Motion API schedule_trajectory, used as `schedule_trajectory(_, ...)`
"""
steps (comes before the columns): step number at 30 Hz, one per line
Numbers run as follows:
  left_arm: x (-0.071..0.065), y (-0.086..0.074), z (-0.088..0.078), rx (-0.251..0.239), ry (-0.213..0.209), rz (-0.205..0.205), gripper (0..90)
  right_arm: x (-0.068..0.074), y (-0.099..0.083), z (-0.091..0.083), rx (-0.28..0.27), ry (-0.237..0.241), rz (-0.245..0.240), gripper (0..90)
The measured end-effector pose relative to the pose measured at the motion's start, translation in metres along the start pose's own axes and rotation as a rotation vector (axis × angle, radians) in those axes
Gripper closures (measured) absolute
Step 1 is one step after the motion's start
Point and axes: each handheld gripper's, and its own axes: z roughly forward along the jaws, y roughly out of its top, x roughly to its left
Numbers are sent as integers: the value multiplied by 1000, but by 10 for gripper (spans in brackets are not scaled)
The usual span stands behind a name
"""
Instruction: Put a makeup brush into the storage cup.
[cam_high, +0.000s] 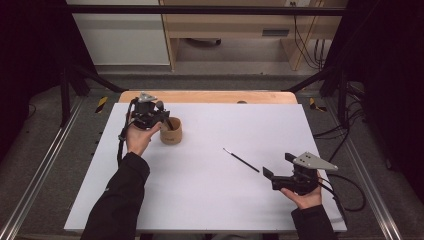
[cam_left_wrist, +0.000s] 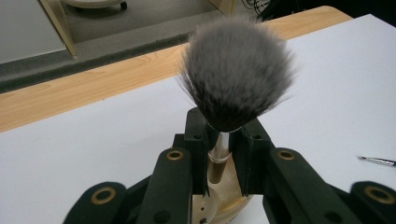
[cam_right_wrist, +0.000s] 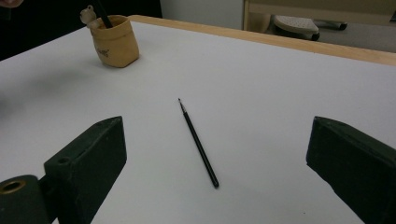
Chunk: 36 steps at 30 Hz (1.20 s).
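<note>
- left claw (cam_high: 162, 116) at the far left part of the counter (cam_high: 210, 200), held in the person's left hand (cam_high: 137, 137), over a tan cup
- left claw clamped on the powder brush (cam_left_wrist: 236, 77), jaws pressed on its silver neck just under the bristles, seen in the left gripper view
- powder brush upright, grey-black fluffy head up above the jaws, its handle going down into the tan cup (cam_high: 171, 132)
- tan cup stands upright on the white counter, just right of the left hand; in the right gripper view the cup (cam_right_wrist: 114, 42) shows far off with a dark handle sticking out of it
- thin black brush (cam_high: 241, 160) lies flat on the counter near the middle, well apart from the cup, tip pointing to the far left, tail end toward the right claw
- in the right gripper view the thin brush (cam_right_wrist: 198, 142) lies between the two jaws but ahead of them, not touched
- right claw (cam_high: 276, 170) at the near right of the counter, held in the right hand (cam_high: 305, 195), jaws wide apart, holding nothing, pointing toward the thin black brush
</note>
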Motion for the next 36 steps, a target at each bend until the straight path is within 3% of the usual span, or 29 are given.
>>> schedule_trajectory(29, -10, -10, 22, 112, -3, 48, 762, 0, 0, 1, 1, 2, -3, 57)
schedule_trajectory(36, -10, -6, 12, 44, -2, 35, 681, 0, 0, 1, 4, 4, -2, 57)
